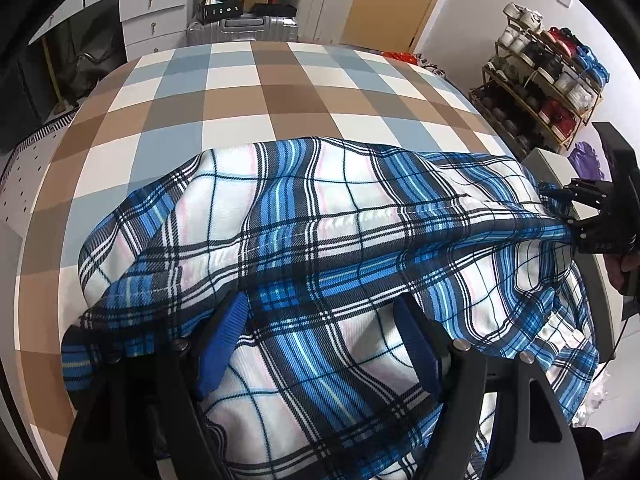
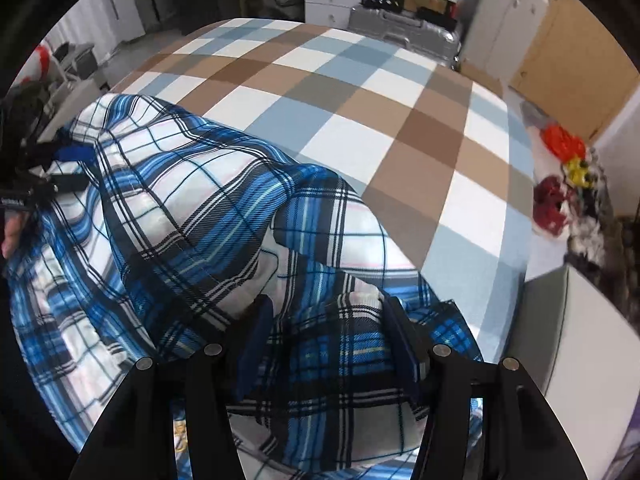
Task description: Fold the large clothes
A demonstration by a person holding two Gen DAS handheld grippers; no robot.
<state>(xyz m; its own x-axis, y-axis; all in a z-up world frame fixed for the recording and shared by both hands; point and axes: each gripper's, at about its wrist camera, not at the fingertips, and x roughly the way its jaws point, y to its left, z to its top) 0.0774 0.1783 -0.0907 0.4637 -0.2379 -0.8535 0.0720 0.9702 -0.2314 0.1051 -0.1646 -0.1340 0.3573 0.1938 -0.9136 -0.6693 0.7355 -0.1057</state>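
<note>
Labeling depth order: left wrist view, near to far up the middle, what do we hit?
Left claw → plaid garment → checked bed cover → silver suitcase → white drawer unit against the back wall.

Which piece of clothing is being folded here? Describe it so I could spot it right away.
Look at the big bed with the brown, blue and white checked cover. On its near edge lies a rumpled plaid shirt, in front of both hand-held grippers. Its thin dark lines and bright blue stripes on white set it apart from the cover's big plain squares.
</note>
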